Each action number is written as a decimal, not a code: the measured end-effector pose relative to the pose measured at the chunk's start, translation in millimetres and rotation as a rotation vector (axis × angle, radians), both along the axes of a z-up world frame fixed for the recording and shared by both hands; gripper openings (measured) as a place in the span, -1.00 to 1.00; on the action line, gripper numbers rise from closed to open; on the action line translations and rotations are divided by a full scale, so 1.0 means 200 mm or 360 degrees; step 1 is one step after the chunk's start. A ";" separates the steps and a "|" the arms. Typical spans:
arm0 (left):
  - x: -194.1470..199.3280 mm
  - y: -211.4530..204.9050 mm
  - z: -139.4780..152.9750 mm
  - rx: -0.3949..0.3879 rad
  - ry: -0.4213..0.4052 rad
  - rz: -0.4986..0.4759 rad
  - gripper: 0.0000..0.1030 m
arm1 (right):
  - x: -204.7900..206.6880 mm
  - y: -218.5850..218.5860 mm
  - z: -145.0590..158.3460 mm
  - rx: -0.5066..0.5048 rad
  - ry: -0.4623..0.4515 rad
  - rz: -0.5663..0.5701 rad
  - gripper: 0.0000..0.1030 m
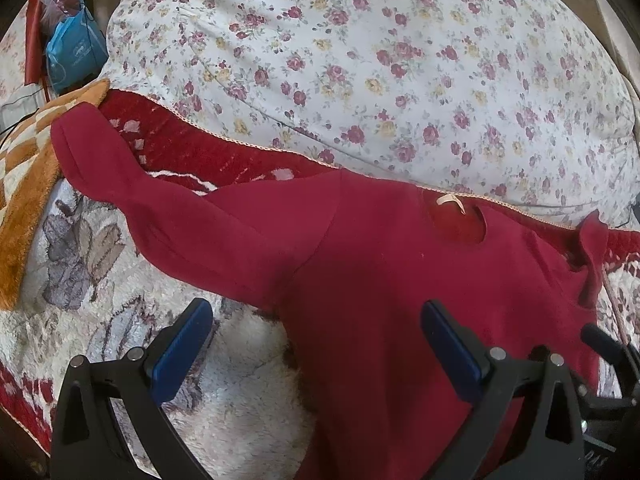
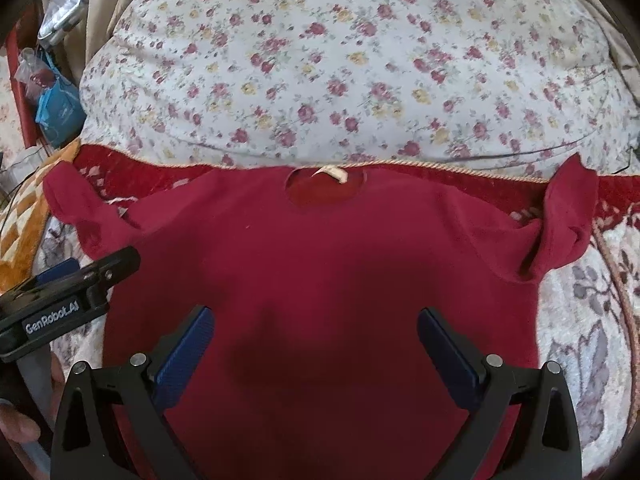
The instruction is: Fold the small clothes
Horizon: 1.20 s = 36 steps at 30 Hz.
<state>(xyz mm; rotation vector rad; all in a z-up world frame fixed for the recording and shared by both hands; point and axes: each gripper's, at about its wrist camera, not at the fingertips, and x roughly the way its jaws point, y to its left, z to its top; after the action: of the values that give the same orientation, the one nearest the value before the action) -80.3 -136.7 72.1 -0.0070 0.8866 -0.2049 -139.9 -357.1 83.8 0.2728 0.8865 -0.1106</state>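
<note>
1. While we look from above, we see the big flowery quilt [image 2: 360, 72] at the far side, next to the rug's red edge.
2. We see the fluffy rug [image 1: 240, 380] with leaf shapes under everything.
3. We see the red shirt [image 2: 320, 264] lying flat on the rug, neck hole far from us, both sleeves sticking out.
4. We hold our right gripper [image 2: 316, 344] wide open over the shirt's middle, holding nothing.
5. We hold our left gripper [image 1: 316, 340] wide open at the shirt's left side, below the sleeve, holding nothing.
6. We see a small white tag [image 2: 334, 174] at the neck.
</note>
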 end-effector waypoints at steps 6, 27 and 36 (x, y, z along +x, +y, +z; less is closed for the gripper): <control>-0.01 -0.06 -0.02 0.0037 0.0006 -0.0029 1.00 | 0.00 -0.08 -0.03 -0.0032 0.0027 -0.0081 1.00; 0.18 0.24 0.12 0.0063 -0.0025 0.0245 1.00 | 0.02 -0.06 -0.09 0.0023 0.0107 -0.0006 1.00; 0.58 0.86 0.16 0.0239 -0.0001 0.0749 1.00 | 0.02 -0.06 -0.09 0.0107 0.0129 0.0046 1.00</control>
<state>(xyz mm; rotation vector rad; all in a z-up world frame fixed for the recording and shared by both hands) 35.5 35.2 105.0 -0.0748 0.8737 0.3006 -136.7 -369.1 66.1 0.3200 0.9757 -0.0655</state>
